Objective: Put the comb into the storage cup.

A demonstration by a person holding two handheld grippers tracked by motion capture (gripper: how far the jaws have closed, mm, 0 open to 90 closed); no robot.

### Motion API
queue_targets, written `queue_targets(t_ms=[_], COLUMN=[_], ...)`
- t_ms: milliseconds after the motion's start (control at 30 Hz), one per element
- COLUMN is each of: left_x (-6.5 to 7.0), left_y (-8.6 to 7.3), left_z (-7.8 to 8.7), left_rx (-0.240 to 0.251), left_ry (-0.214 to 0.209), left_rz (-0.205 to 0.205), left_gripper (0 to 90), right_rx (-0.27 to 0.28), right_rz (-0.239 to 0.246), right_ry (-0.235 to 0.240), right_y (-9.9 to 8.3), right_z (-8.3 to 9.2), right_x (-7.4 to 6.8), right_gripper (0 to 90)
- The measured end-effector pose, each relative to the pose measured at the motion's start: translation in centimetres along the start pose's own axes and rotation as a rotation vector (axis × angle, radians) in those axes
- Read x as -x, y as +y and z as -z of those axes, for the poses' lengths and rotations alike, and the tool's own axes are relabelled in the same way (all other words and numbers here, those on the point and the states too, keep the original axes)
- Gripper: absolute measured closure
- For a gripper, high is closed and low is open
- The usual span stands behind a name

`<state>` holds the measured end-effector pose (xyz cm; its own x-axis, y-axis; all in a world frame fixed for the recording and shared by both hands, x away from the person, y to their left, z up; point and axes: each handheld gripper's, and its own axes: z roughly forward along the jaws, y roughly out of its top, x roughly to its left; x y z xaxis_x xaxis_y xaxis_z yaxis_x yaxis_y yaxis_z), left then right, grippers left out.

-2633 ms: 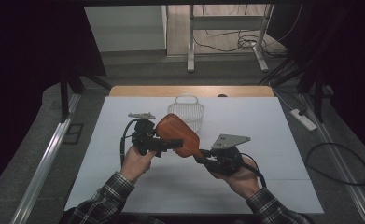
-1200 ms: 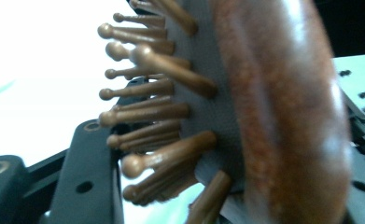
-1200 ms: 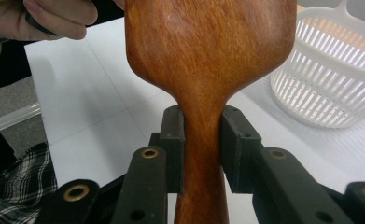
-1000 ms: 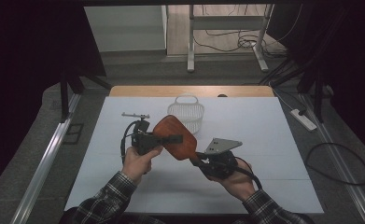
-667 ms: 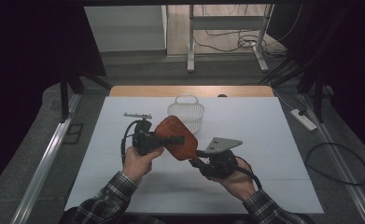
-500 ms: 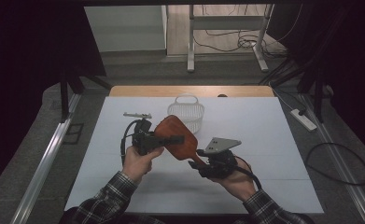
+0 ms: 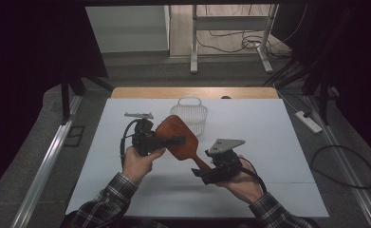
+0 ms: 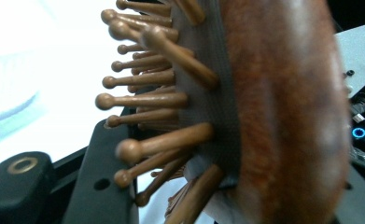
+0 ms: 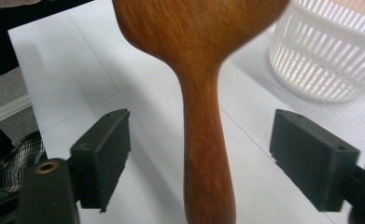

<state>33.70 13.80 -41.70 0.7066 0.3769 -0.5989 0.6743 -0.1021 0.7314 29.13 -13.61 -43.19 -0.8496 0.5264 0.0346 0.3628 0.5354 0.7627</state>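
Brush held above the table, basket behind it.

The brush [image 7: 177, 138] hangs over the table [image 7: 278, 142], its head left and far, its handle running right and near. The left gripper [image 7: 147, 141] sits at its head, the right gripper [image 7: 207, 173] around its handle. The basket [image 7: 190, 114] stands on the table just behind the head.

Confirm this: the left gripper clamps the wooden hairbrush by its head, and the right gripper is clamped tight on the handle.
Not quite. The right gripper is open: in the right gripper view its jaws stand apart on both sides of the hairbrush handle, having just opened. The left gripper does clamp the head.
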Motion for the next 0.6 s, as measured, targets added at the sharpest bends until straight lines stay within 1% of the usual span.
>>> queue_targets(t_ms=[100, 200, 300, 333, 500, 533, 600], left_x=[0.1, 0.2, 0.2, 0.2, 0.2, 0.2, 0.1], left_y=[0.2, 0.4, 0.6, 0.6, 1.0, 1.1, 1.2], left_z=[0.2, 0.4, 0.7, 0.7, 1.0, 1.1, 1.2], left_rx=[-0.002, -0.001, -0.001, -0.001, -0.002, -0.001, -0.001], left_ry=[0.021, 0.035, 0.053, 0.053, 0.073, 0.086, 0.094], left_rz=[-0.017, -0.025, -0.036, -0.036, -0.044, -0.049, -0.053], left_gripper=[56.7, 56.6, 56.6, 56.6, 56.5, 56.4, 56.4], right_rx=[-0.022, -0.038, -0.038, -0.038, -0.048, -0.045, -0.042], right_rz=[-0.014, -0.038, -0.053, -0.053, -0.073, -0.078, -0.081], right_ry=[-0.008, 0.01, 0.015, 0.015, 0.037, 0.042, 0.043], right_y=[-0.1, -0.1, -0.2, -0.2, -0.5, -0.7, -0.8], right_z=[0.0, 0.1, 0.4, 0.4, 0.7, 0.8, 1.0], right_x=[0.2, 0.6, 0.9, 0.9, 1.5, 1.7, 1.9], right_gripper=[15.2, 12.9, 10.2, 10.2, 7.6, 6.1, 4.4])
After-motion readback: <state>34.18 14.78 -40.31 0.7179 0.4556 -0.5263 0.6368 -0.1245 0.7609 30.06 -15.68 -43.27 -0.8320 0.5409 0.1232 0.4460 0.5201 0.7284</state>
